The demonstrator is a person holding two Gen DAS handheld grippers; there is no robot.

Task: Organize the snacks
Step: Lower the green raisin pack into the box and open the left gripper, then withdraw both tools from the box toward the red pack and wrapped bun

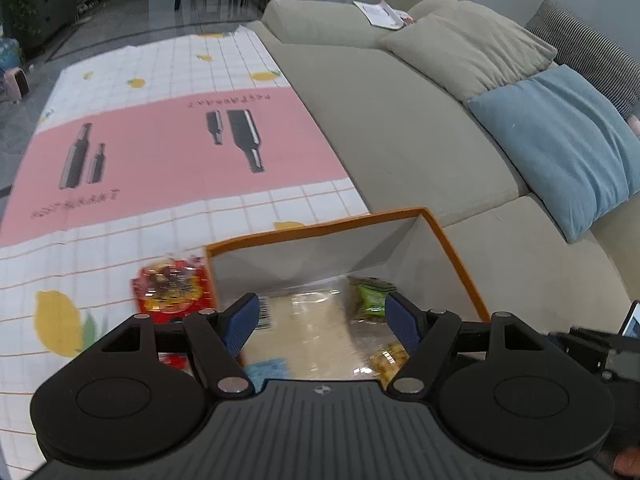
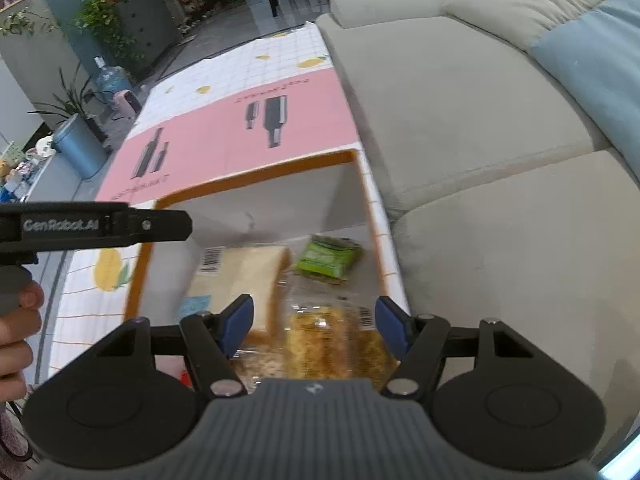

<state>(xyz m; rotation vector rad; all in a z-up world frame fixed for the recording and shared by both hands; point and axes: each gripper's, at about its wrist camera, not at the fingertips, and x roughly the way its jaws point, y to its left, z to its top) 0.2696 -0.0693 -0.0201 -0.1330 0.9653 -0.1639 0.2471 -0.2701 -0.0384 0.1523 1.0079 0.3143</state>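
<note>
So both grippers, left gripper [image 1: 322,316] and right gripper [image 2: 316,320], are spread wide with nothing between the pads, hanging over the orange-rimmed box [image 2: 256,176] on the lemon-print tablecloth [image 1: 160,140] beside the sofa [image 2: 460,120]. Inside sit sliced bread [image 2: 240,276], a green snack pack [image 2: 328,258] and a yellowish packet [image 2: 328,340]; a red snack bag [image 1: 172,284] lies outside, touching the box's left wall.
</note>
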